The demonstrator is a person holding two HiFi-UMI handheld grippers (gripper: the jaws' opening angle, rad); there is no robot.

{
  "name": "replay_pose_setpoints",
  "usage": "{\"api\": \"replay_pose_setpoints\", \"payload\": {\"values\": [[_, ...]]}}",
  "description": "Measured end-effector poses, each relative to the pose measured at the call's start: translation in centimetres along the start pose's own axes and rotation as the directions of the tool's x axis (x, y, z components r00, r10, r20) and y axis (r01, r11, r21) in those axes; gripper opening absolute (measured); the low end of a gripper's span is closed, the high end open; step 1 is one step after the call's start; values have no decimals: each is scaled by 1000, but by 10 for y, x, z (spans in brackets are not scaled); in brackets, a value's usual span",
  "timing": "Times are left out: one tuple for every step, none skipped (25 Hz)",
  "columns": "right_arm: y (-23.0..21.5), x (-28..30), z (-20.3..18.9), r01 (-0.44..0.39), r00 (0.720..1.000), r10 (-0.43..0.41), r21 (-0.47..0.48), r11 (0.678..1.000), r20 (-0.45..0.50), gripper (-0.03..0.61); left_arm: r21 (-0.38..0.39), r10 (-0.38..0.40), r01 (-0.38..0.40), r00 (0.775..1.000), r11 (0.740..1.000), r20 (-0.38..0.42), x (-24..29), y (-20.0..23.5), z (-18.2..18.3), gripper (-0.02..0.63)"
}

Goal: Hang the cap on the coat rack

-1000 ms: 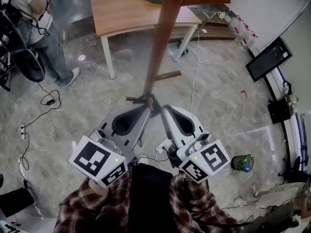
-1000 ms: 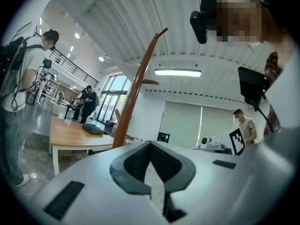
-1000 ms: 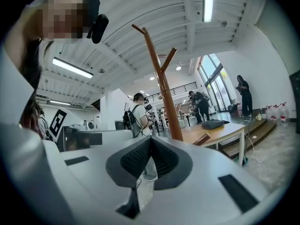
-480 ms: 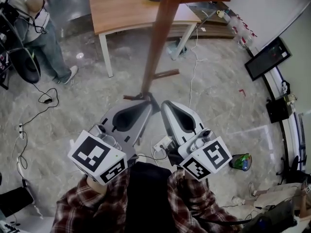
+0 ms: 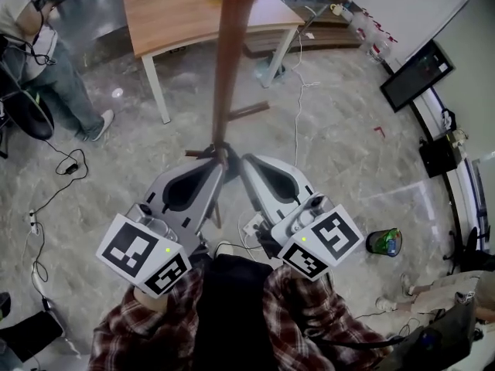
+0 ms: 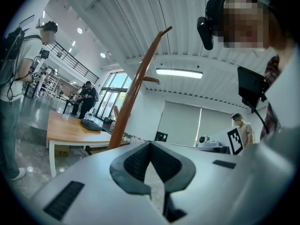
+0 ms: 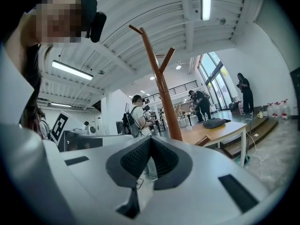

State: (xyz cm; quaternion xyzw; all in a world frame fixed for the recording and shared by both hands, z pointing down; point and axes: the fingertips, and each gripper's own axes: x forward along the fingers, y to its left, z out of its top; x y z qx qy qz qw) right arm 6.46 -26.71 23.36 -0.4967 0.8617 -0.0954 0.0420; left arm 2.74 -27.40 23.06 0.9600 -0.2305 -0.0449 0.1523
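Observation:
The brown wooden coat rack (image 5: 227,60) rises in front of me, its foot (image 5: 220,154) on the marble floor. Its forked top shows in the left gripper view (image 6: 136,83) and the right gripper view (image 7: 159,78). My left gripper (image 5: 218,165) and right gripper (image 5: 243,161) are held level side by side, tips close to the rack's foot in the head view. Both are shut with nothing between the jaws (image 6: 150,145) (image 7: 150,139). A dark flat thing (image 6: 92,124) (image 7: 213,123) lies on the table beyond the rack; I cannot tell if it is the cap.
A wooden table (image 5: 193,22) stands behind the rack. A person (image 5: 35,60) stands at the far left, and others stand further off. Cables (image 5: 69,165) and a power strip (image 5: 252,224) lie on the floor. A green bottle (image 5: 384,241) and a black screen (image 5: 416,76) are at the right.
The head view has swung a little, so table and rack sit further left in the picture. Both grippers stay shut, side by side before the rack's foot.

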Motion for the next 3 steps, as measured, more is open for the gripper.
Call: {"api": "replay_pose_setpoints", "payload": {"values": [[0,0,0,-4,1000,4,0,1000,-2,11,-1,4,-4,1000,1000,0,-1,0,0,12],[1,0,0,-7,1000,7,0,1000,-4,11,-3,7,-7,1000,1000,1,-1,-1,0,12],[1,-1,-1,-11,1000,11,0,1000,-5,11,-3,11,-11,1000,1000,0,-1,-1,0,12]]}}
